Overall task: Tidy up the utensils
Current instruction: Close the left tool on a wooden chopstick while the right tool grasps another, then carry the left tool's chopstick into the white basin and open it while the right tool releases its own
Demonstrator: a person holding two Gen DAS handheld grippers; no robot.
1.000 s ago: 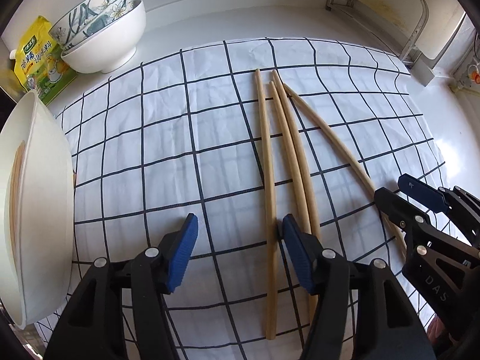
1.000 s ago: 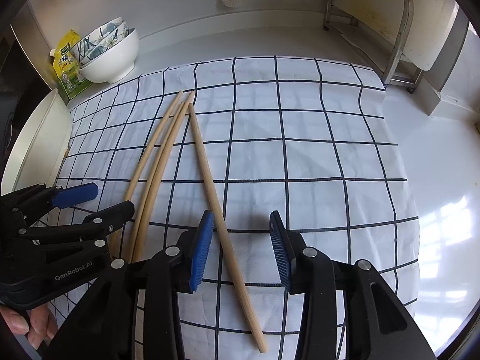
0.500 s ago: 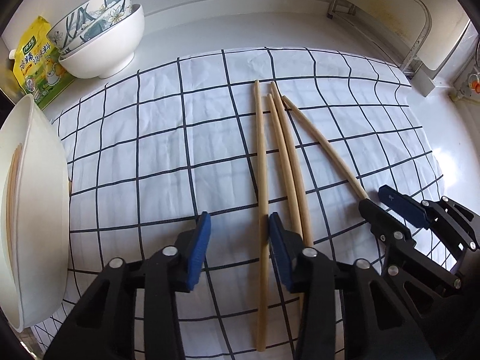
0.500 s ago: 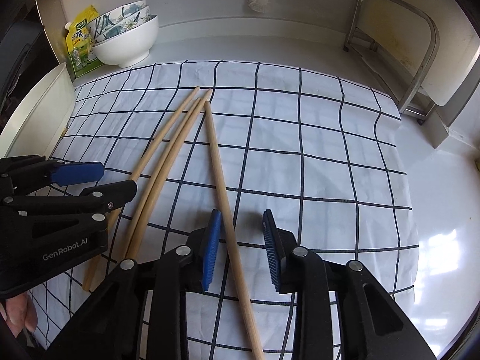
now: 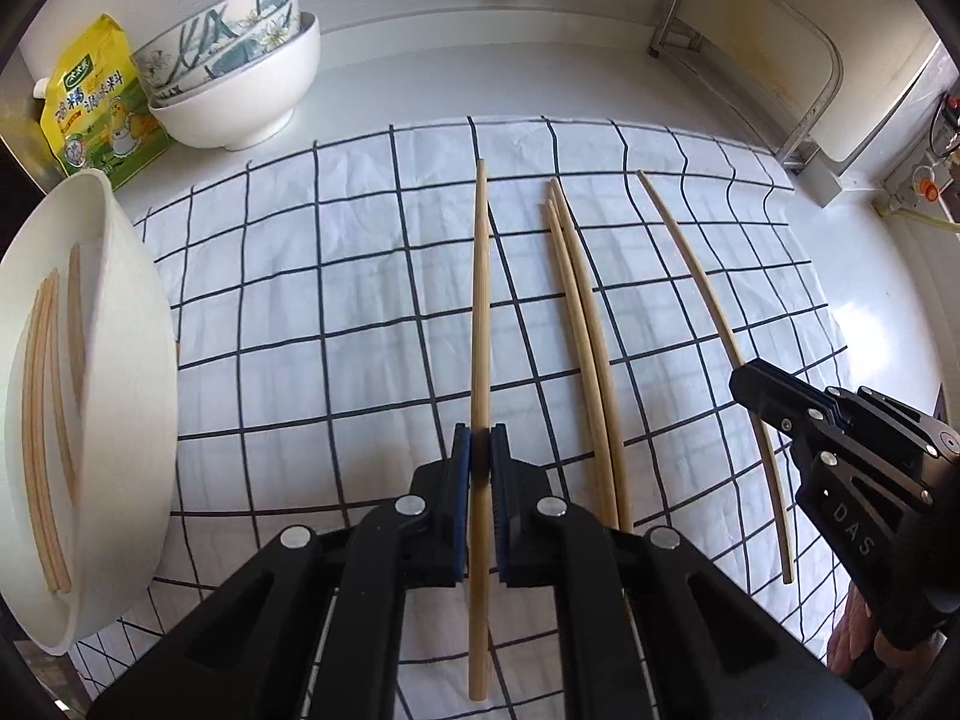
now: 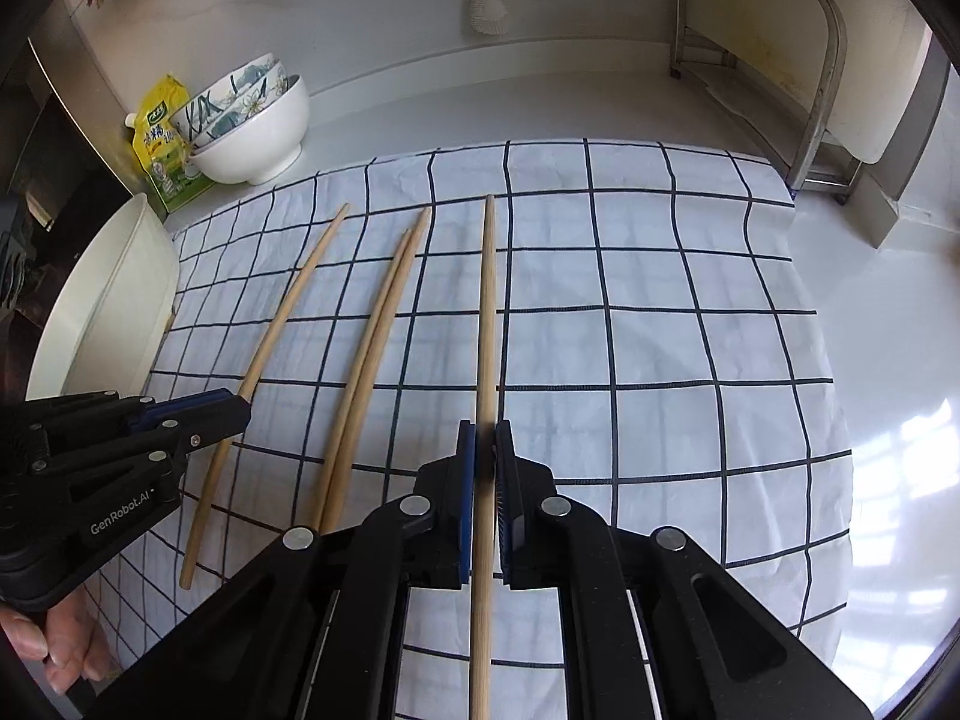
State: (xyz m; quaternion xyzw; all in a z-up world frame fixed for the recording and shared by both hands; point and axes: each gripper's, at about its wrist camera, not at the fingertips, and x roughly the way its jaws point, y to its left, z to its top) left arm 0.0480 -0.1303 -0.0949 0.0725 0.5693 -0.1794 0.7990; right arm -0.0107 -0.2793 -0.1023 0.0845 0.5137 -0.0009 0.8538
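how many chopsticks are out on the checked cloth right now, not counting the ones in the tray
4. The left hand-held gripper clamps the leftmost chopstick; the right hand-held gripper clamps the rightmost chopstick; a loose pair lies between them on the cloth.

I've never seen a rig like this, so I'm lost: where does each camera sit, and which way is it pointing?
Left wrist: rides the left gripper, looking forward along its fingers, shut on a chopstick; the right gripper shows at the right edge.
Right wrist: rides the right gripper, shut on another chopstick; the left gripper and the person's fingers show lower left.
Both share the checked cloth, two loose chopsticks, stacked bowls.
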